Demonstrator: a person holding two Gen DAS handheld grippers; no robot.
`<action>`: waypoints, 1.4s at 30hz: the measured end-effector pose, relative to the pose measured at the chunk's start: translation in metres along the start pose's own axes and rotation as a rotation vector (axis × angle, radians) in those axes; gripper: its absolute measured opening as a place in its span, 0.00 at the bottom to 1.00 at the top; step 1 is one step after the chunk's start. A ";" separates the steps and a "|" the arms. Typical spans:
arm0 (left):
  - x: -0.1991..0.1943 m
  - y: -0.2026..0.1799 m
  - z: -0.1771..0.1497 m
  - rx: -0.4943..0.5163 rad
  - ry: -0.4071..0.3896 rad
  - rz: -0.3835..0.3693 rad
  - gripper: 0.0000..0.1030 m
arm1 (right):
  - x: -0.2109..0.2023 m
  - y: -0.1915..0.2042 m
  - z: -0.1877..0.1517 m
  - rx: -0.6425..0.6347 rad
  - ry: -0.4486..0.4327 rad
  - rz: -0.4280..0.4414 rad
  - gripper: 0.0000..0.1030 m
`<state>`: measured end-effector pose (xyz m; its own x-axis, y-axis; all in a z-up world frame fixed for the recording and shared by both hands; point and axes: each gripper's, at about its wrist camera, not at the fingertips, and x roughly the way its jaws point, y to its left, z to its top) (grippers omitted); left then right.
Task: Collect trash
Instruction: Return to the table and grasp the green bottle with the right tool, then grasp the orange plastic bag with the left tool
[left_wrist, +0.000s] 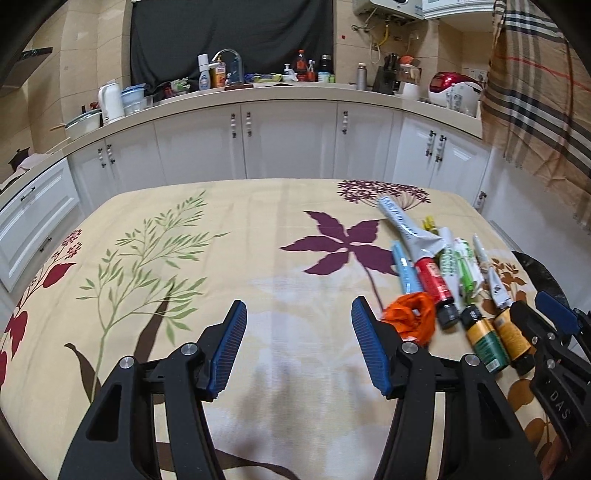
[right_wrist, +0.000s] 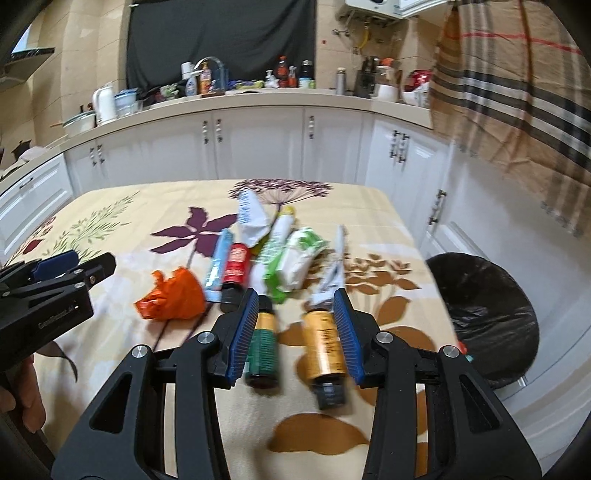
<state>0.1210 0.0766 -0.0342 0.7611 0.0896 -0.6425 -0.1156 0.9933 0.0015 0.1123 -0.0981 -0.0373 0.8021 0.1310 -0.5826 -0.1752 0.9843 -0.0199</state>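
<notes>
Trash lies in a row on the floral tablecloth (left_wrist: 229, 280): a crumpled orange bag (left_wrist: 410, 317) (right_wrist: 173, 295), a red tube (left_wrist: 434, 280) (right_wrist: 235, 266), a blue wrapper (right_wrist: 218, 266), a green bottle (left_wrist: 487, 341) (right_wrist: 263, 350), an amber bottle (left_wrist: 513, 338) (right_wrist: 325, 350) and green-white wrappers (right_wrist: 291, 264). My left gripper (left_wrist: 299, 343) is open and empty, left of the orange bag. My right gripper (right_wrist: 297, 332) is open above the green and amber bottles, touching neither clearly. It also shows in the left wrist view (left_wrist: 546, 325).
A bin with a black liner (right_wrist: 487, 306) stands on the floor right of the table. White kitchen cabinets (left_wrist: 284, 144) and a cluttered counter (left_wrist: 258, 92) run behind. A plaid cloth (right_wrist: 517, 99) hangs at the upper right.
</notes>
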 end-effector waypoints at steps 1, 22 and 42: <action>0.000 0.003 0.000 -0.002 0.001 0.004 0.56 | 0.001 0.003 0.000 -0.005 0.005 0.007 0.40; 0.006 0.021 -0.004 -0.012 0.023 0.010 0.56 | 0.040 0.017 -0.007 0.009 0.231 0.066 0.25; 0.004 -0.030 -0.006 0.065 0.037 -0.100 0.60 | 0.011 -0.018 0.008 0.036 0.112 0.005 0.22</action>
<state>0.1241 0.0470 -0.0417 0.7428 -0.0120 -0.6694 0.0027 0.9999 -0.0149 0.1289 -0.1130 -0.0374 0.7323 0.1241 -0.6696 -0.1571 0.9875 0.0112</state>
